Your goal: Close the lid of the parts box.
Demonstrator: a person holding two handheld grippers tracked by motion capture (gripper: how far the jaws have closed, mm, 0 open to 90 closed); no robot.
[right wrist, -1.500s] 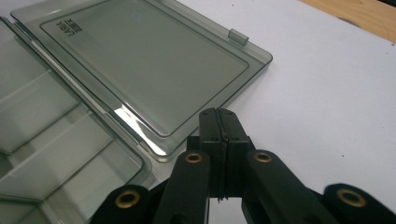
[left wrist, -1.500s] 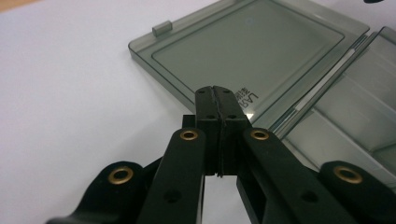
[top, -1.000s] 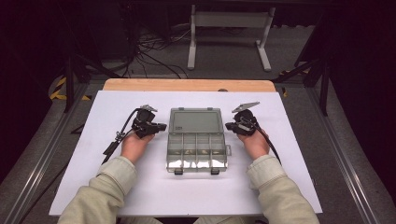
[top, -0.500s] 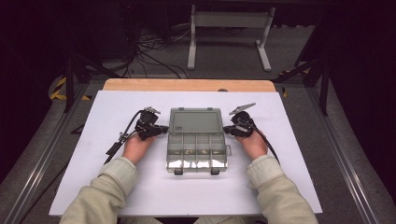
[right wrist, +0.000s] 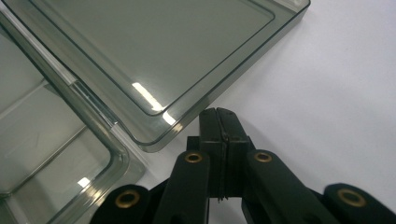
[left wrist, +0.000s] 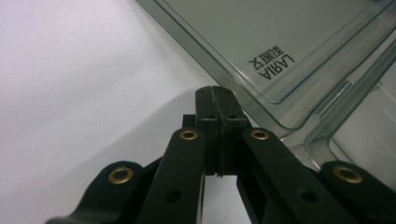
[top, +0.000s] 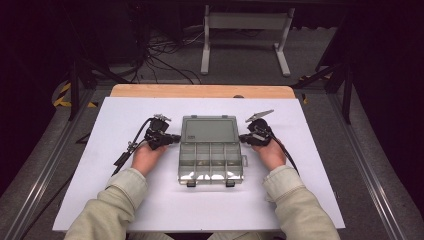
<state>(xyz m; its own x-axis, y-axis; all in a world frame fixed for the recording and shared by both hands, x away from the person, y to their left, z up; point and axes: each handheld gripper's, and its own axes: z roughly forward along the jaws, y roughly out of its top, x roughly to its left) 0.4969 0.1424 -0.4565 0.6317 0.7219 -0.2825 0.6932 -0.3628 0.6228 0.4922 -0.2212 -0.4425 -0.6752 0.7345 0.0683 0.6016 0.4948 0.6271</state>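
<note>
1. Left hand (top: 146,156) rests on the white tabletop (top: 100,200), holding the left black two-jaw tool (top: 176,137) level, tip pointing at the left edge of the clear smoky-grey plastic compartment box (top: 209,150).
2. Left tool (left wrist: 215,93): jaws clenched together, nothing between them; tip just beside the box's opened lid (left wrist: 289,42), contact cannot be told.
3. Right hand (top: 270,152) mirrors this; right black two-jaw tool (top: 243,138) points at the box's right edge.
4. Right tool (right wrist: 218,114): jaws pressed together, empty, just beside the lid corner (right wrist: 154,70).
5. Box lies open at tabletop centre, lid flat on the far side, divided tray (top: 210,162) nearer the person.
6. Cable (top: 131,145) trails from the left tool.
</note>
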